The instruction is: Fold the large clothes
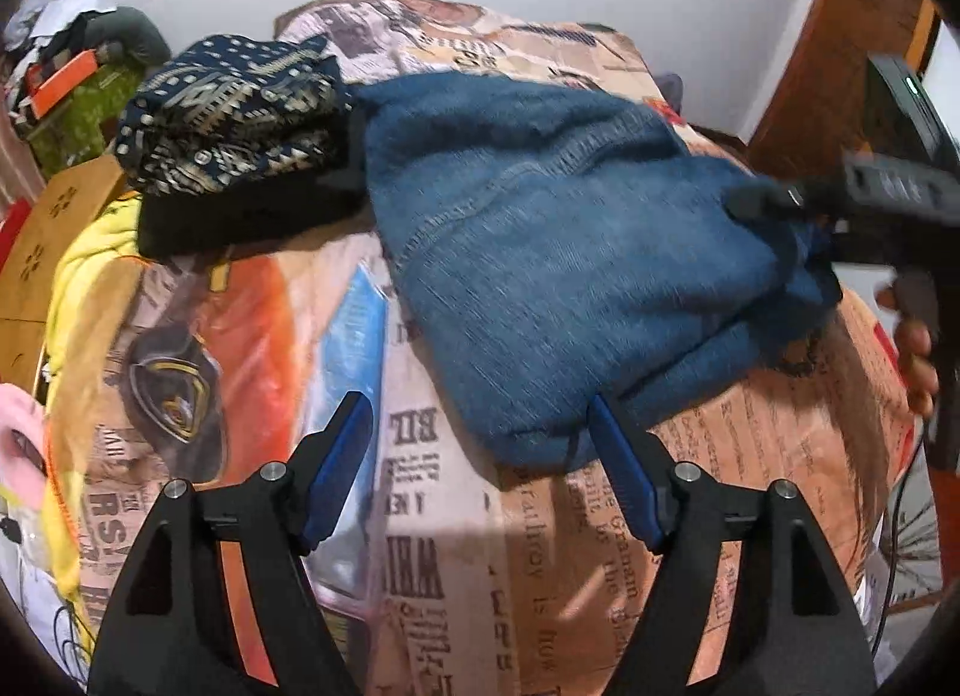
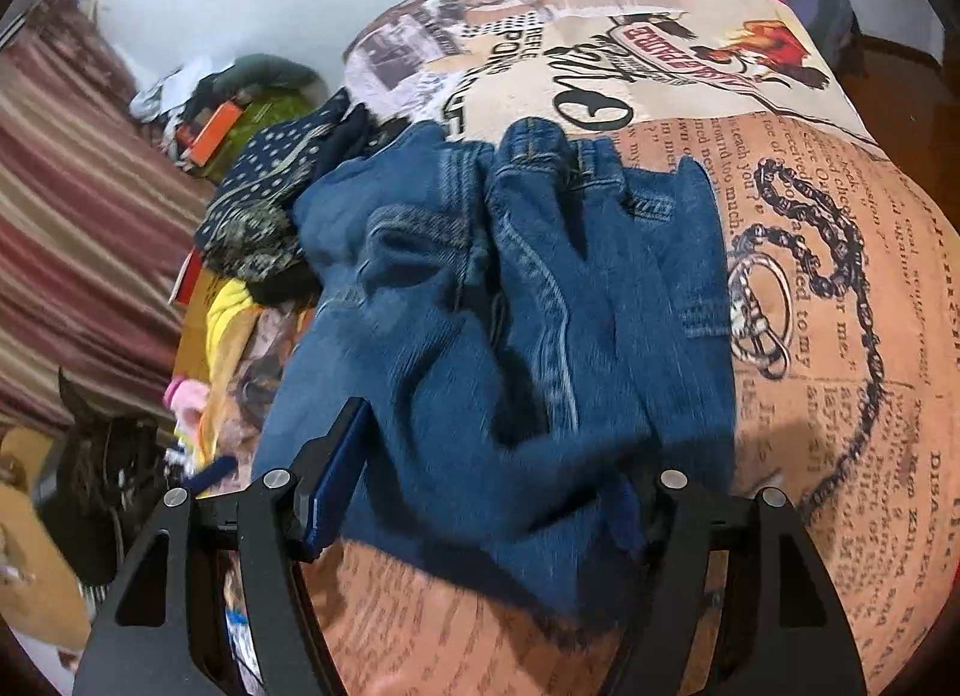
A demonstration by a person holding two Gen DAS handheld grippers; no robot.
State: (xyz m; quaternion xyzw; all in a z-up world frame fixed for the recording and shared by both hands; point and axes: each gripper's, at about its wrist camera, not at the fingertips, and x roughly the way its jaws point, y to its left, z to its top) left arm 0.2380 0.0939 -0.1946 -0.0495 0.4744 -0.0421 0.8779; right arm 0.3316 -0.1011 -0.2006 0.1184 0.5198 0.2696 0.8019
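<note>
**Folding the jeans: both grippers are hovering open over a half-made fold**

Lying across the newspaper-print bedspread [image 1: 456, 516], the blue jeans [image 1: 570, 252] are bunched into a loose, thick bundle, with their near edge reaching toward both cameras. In the right wrist view the waistband end with its belt loops is sitting at the far side and the cloth is rumpling down toward the near edge, so the garment is looking doubled over but not yet squared up.

The left gripper [image 1: 480, 468] is standing released, with its blue pads spread apart; nothing is lying between them except bedspread, and the right-hand pad is sitting just beside the near corner of the denim. The right gripper [image 2: 480, 492] is also standing wide, with the near hem of the jeans lying between its pads; the far pad is partly hidden by cloth, but nothing is looking pinched. A person's fingers [image 1: 915, 354] are showing at the right edge of the left wrist view, holding that other tool.

A patterned navy garment [image 1: 234, 120] is resting folded just beside the jeans, toward the yellow cloth [image 1: 90, 252].

Judging from this, the step in hand is regrasping between folds. The next move is probably calling for each gripper to close on one near corner, taking all layers together, then carrying the edge over evenly.
</note>
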